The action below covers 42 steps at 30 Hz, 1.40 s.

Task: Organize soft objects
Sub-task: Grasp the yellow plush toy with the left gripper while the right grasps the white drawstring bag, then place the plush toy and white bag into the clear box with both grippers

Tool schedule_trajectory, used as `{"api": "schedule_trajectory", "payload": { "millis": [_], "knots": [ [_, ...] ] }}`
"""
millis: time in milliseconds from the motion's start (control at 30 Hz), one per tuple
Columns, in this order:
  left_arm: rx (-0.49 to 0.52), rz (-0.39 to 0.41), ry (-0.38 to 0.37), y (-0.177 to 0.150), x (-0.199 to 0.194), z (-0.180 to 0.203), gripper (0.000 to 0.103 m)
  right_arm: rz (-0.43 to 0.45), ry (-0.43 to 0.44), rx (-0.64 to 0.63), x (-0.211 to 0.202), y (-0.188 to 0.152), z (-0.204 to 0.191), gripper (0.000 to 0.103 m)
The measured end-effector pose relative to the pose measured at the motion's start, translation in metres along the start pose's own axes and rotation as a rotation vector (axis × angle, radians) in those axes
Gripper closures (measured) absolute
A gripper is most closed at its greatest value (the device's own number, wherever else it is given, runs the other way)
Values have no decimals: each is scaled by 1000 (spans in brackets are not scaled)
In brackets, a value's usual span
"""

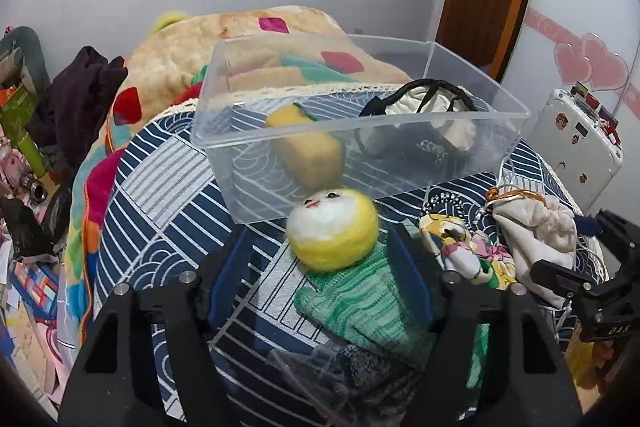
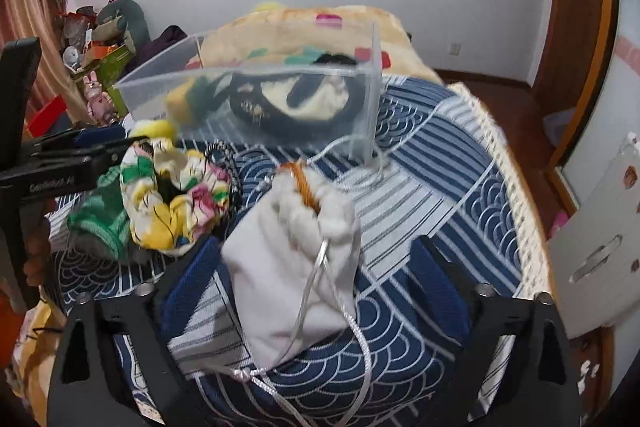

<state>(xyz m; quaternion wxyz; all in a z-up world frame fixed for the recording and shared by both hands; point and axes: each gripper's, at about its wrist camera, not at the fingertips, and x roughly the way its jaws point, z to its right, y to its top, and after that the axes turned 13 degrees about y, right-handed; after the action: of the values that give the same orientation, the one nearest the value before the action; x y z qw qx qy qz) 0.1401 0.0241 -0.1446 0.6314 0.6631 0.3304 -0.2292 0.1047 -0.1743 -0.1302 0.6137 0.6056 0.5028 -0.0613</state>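
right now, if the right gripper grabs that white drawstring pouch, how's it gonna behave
The white drawstring pouch looks like soft cloth, so it will probably crumple and sag between the right gripper's open pads. Its long silver cords trail loose and may drag or snag. It seems light and unlikely to roll.

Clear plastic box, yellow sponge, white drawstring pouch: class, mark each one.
clear plastic box (image 1: pixel 224 147), left wrist view, front wall
yellow sponge (image 1: pixel 308 151), left wrist view, side face
white drawstring pouch (image 2: pixel 276 279), right wrist view, body

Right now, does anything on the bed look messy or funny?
Yes. The white pouch has its silver cords trailing loose across the bedspread. The sponge leans tilted in the clear box, not flat.
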Motion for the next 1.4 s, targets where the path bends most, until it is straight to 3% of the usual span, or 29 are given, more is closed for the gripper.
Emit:
{"api": "schedule_trajectory", "payload": {
  "millis": [67,133,300,433,933,1133,1400],
  "knots": [
    [-5,-11,-12,-1,3,2,48,-13,31,18,2,-2,2,26],
    [-12,-18,-37,-2,5,2,58,-21,35,14,4,-3,1,42],
    [-22,7,-52,-5,-4,-1,60,-17,31,-22,2,-3,-7,73],
    [-41,34,-62,-4,-17,-6,60,22,19,-15,-8,1,-8,85],
    [-33,257,-17,28,-81,-4,60,249,21,-35,-45,61,-12,86],
    [-49,277,-17,47,-77,-3,60,309,26,-76,-43,86,-22,86],
    [-70,235,-31,70,-49,-5,60,352,23,-100,-26,115,-33,86]
  ]
}}
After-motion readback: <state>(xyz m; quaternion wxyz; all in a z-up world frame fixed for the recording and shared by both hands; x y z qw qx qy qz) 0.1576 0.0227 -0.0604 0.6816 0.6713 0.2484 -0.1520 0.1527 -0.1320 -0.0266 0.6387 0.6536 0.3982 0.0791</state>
